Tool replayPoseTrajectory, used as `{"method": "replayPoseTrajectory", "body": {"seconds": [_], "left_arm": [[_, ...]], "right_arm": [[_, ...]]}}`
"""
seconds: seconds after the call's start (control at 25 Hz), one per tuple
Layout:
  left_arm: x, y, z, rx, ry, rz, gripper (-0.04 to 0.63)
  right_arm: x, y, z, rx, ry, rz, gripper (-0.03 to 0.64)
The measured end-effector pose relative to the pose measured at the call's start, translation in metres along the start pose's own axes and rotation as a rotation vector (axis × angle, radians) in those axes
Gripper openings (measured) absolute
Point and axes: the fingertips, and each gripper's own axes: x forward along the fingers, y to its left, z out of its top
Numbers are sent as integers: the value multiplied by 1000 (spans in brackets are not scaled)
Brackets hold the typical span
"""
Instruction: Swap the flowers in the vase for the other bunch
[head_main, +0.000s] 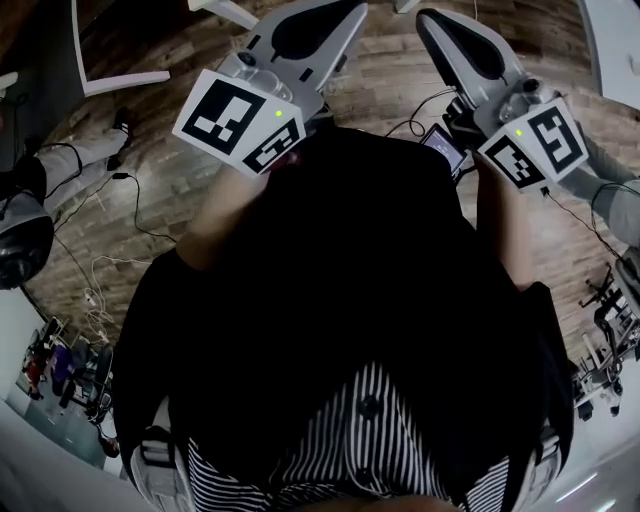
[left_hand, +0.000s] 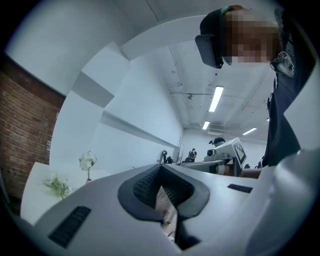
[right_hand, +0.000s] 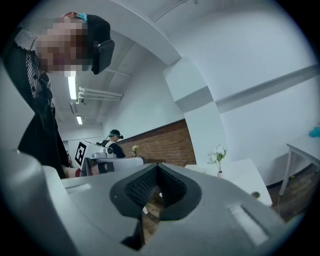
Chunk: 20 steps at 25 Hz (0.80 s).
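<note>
**Swap not begun: both grippers empty, flowers across the room**

As far as I can judge, the job is at its approach step. The person stands on the wooden floor with both tools held out in front of the chest, well apart from the work. The left gripper (left_hand: 161, 169) has its jaws pressed together on nothing. The right gripper (right_hand: 157, 167) is the same, and only floor shows through the hollow under its pads.

Far off stands the white counter (left_hand: 34, 197). On it the vase (left_hand: 88, 179) is upright and holds white flowers (left_hand: 87, 161). Near it, toward the brick wall, lies a greenish bunch (left_hand: 57, 186), which I take for the replacement.

The next move, I'd say, calls for walking up to the counter and spreading one gripper. It should then take the stems low in the vase and lift them straight up, so the vase does not tip.
</note>
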Motion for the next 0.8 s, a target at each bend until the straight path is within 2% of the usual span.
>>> {"method": "replayPoseTrajectory", "body": {"seconds": [0.2,0.4,0.48,0.64,0.8], "left_arm": [[7,41,13,-1,17,-72,6],[-2,81,22,5,17,-98,6],[-12,101,25,3,12,-97,6],[-27,137,35,13,-1,-70,6],[-36,153,49,10,-17,-43,6]], "right_arm": [[47,-7,14,-5,22,-38,3],[85,-25,15,43,44,-93,3],[103,-31,18,40,43,-115,3],[138,-32,30,-2,24,-97,2],[158,-29,46,-12,5,-77,3]]}}
